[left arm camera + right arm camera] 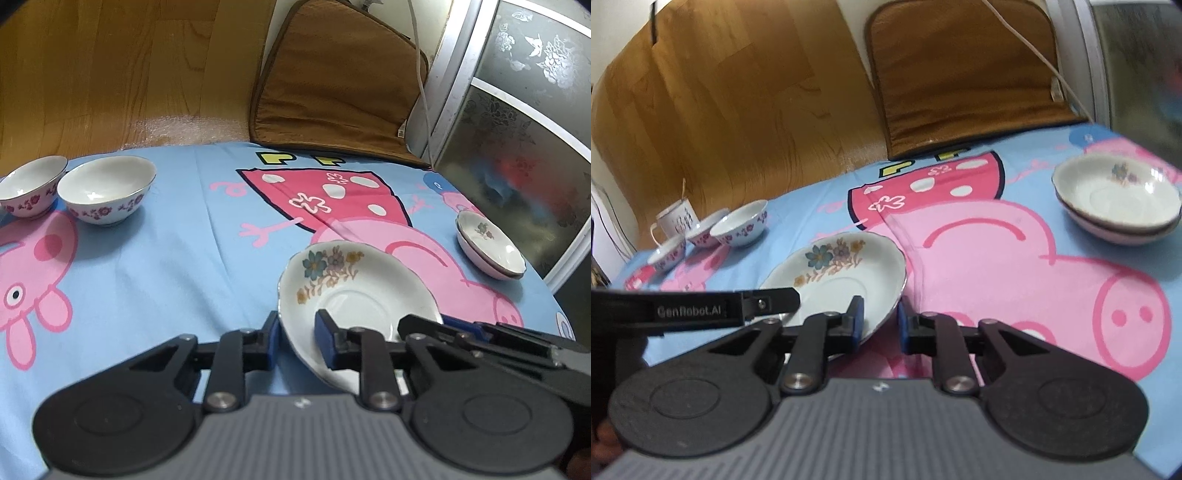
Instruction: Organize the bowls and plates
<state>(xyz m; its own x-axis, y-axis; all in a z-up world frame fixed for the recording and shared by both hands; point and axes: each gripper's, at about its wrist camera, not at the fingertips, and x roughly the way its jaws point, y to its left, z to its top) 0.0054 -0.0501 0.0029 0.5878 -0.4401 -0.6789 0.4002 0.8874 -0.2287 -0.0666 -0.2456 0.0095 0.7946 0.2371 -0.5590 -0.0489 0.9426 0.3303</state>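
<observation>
The flowered plate [354, 291] is pinched by both tongs, left [299, 341] and right [881, 321]; it should be kept level toward the stacked plates [1117, 206].

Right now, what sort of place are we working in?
Probably a home dining spot: a table under a cartoon pig tablecloth, floral bowls and plates set out, and a frosted glass door beside it.

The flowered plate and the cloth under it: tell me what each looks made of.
Flowered plate: looks like glazed ceramic or porcelain; glossy white surface with soft reflections, a printed flower spray and a thin dark rim line. Melamine cannot be ruled out.
Cloth: looks like woven fabric, matte, with a printed cartoon pig on blue; creases and fold lines show across it.
</observation>
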